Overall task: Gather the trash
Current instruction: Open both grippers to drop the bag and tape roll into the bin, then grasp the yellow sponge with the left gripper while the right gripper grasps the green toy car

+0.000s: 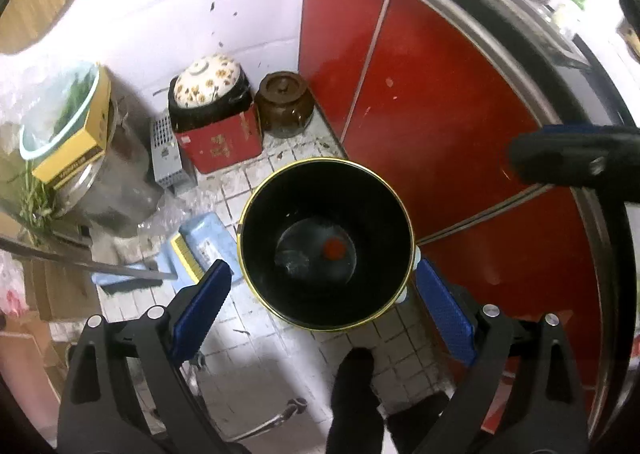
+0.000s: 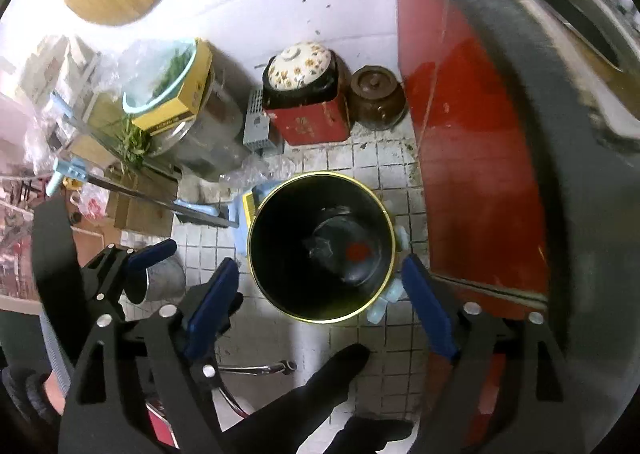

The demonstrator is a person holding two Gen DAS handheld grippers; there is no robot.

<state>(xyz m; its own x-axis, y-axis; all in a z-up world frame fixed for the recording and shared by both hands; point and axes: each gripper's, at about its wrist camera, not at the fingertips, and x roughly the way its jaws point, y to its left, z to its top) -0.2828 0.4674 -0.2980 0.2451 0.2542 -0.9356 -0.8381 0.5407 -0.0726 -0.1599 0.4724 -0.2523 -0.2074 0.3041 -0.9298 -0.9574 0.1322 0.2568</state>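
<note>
A black bin with a yellow rim (image 1: 256,210) stands on the tiled floor. At its bottom lies clear crumpled plastic with a red spot (image 1: 320,252). My left gripper (image 1: 322,276) hangs open right above the bin's mouth, with nothing between its blue pads (image 1: 200,306). The right wrist view shows the same bin (image 2: 276,254) and the plastic (image 2: 344,250) inside it. My right gripper (image 2: 320,266) is also open over the bin, and its blue pads (image 2: 428,306) are bare. One of the left gripper's fingers (image 2: 150,254) shows at the left of that view.
Red cabinet doors (image 1: 420,102) rise right of the bin under a counter edge. Against the white wall sit a red box (image 1: 220,142) bearing a floral-lidded pot and a brown jar (image 1: 284,102). A blue dustpan (image 1: 208,242) lies left. A person's dark shoes (image 1: 356,394) stand near the bin.
</note>
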